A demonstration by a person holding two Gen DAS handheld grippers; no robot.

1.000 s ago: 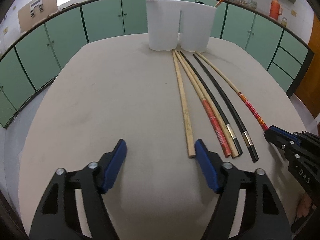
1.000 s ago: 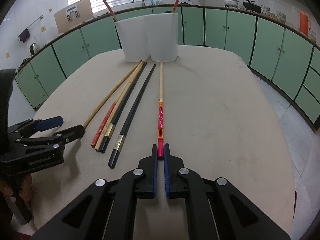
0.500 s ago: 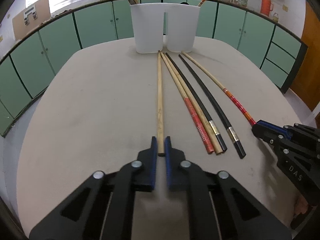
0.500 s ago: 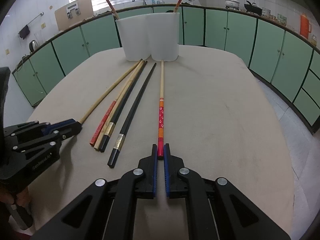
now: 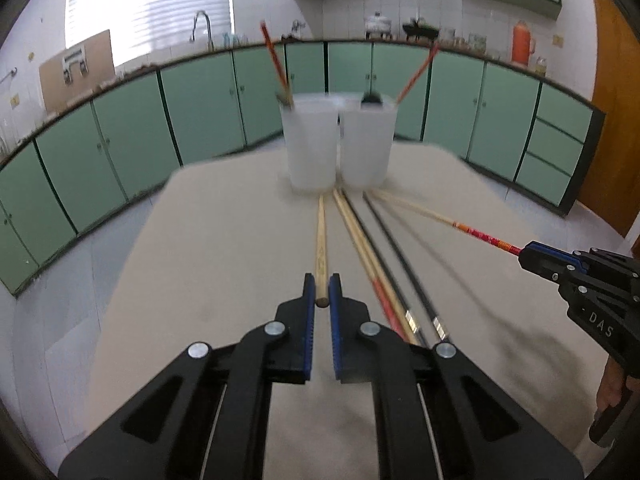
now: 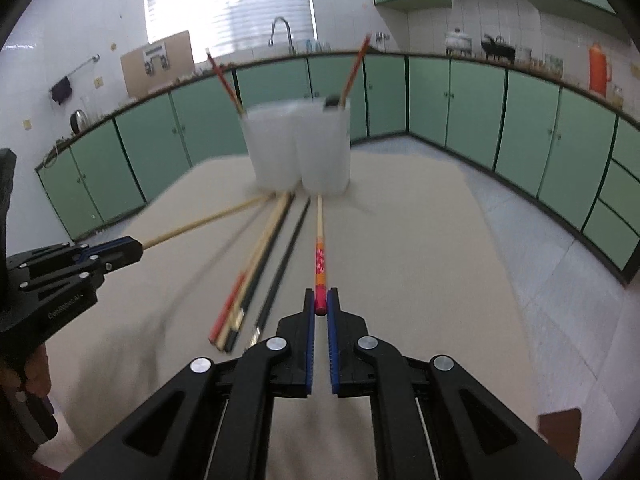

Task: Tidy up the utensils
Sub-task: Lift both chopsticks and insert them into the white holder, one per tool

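The left gripper (image 5: 322, 290) is clenched on the butt end of a plain wooden chopstick (image 5: 321, 240), which is pinched between the blue pads (image 5: 308, 304) just short of its tip. The right gripper (image 6: 321, 300) is likewise clamped on the red patterned end of a red-handled chopstick (image 6: 319, 256). Each stick is held at one extreme end only, so its long free length runs forward and down toward the two white holders (image 5: 338, 140); whether the far tips touch the table (image 5: 224, 240) cannot be told through the blur.

Both sticks are judged to be light, stiff and narrow. A lacquered or smooth round shaft is likely to swivel or slide in flat pads, and with the grip so far from the middle, any knock on the far tip would be felt as a strong twist at the pads. A firm pinch on the thicker butt end is therefore suited, with the stick kept in line with the fingers.

Between the two held sticks, four more chopsticks (image 6: 256, 272) are left flat on the table, fanned from the foot of the holders. Chopsticks are already stood leaning in each holder
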